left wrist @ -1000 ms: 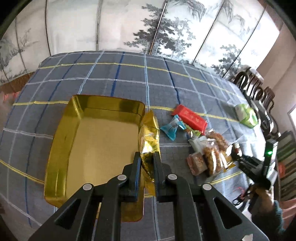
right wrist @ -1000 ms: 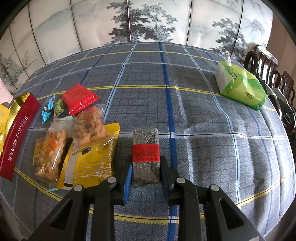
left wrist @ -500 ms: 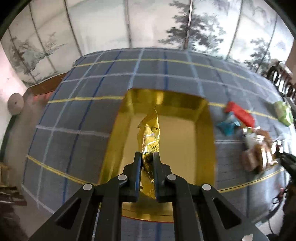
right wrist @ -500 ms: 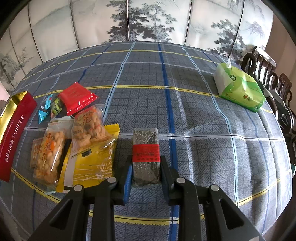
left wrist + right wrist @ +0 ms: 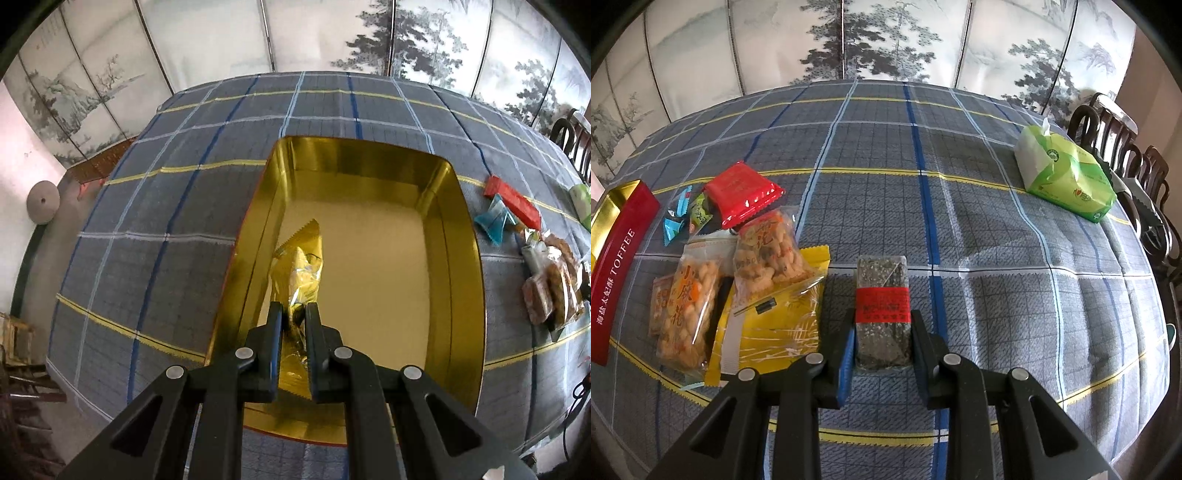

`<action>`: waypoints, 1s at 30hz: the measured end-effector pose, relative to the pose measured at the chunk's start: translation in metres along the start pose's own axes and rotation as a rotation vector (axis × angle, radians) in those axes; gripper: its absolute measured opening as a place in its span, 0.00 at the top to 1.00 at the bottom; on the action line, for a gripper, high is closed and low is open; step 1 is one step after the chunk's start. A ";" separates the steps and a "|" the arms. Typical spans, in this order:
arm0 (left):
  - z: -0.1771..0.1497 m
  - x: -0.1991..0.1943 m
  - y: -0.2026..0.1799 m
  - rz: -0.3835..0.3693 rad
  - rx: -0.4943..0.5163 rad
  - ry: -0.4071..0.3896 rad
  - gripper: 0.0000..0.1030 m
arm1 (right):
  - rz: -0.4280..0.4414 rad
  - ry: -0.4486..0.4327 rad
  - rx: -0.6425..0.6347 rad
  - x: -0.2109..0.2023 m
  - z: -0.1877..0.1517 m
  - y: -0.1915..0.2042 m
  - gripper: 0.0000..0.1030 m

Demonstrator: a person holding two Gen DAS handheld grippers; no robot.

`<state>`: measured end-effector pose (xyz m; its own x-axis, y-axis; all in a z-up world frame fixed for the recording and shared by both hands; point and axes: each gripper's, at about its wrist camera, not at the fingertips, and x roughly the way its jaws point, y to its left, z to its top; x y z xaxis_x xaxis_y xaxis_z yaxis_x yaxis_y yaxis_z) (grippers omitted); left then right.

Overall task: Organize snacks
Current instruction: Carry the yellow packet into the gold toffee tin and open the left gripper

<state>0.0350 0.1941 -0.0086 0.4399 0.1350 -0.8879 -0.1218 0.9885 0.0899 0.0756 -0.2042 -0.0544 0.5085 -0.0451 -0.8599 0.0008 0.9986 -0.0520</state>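
Gold tin (image 5: pixel 458 236), grey plaid tablecloth (image 5: pixel 166 199), red packet (image 5: pixel 742 194).

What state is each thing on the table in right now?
Gold rectangular tin: open, lidless.
Gold foil snack packet: sealed, gripped over the tin.
Left tongs: shut on the packet.
Dark seeded bar with red band: wrapped, gripped.
Right tongs: shut on the bar.
Green tissue pack: opened, tissue protruding.

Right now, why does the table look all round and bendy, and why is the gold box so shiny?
Left wrist view: the fisheye lens bulges the checked tablecloth into a dome; the gold tin mirrors the room's light, so its walls glare. Right wrist view: same curving, strongest at the edges, black in the corners; soft daylight, faint shadows beside the green tissue pack.
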 end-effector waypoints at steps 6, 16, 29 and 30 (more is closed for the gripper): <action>-0.005 0.006 -0.001 -0.007 0.003 0.017 0.88 | -0.011 0.003 0.010 0.000 0.000 0.002 0.74; -0.012 0.009 -0.001 -0.004 0.016 0.024 0.77 | -0.017 -0.001 0.050 -0.003 -0.001 0.001 0.74; -0.014 -0.007 -0.003 -0.009 0.027 -0.037 0.46 | -0.037 -0.088 0.068 -0.041 0.013 0.006 0.74; -0.014 -0.008 -0.003 -0.008 0.028 -0.041 0.44 | -0.032 -0.093 0.065 -0.044 0.014 0.009 0.74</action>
<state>0.0191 0.1893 -0.0083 0.4767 0.1287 -0.8696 -0.0933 0.9910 0.0955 0.0654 -0.1932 -0.0102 0.5852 -0.0774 -0.8072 0.0728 0.9964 -0.0427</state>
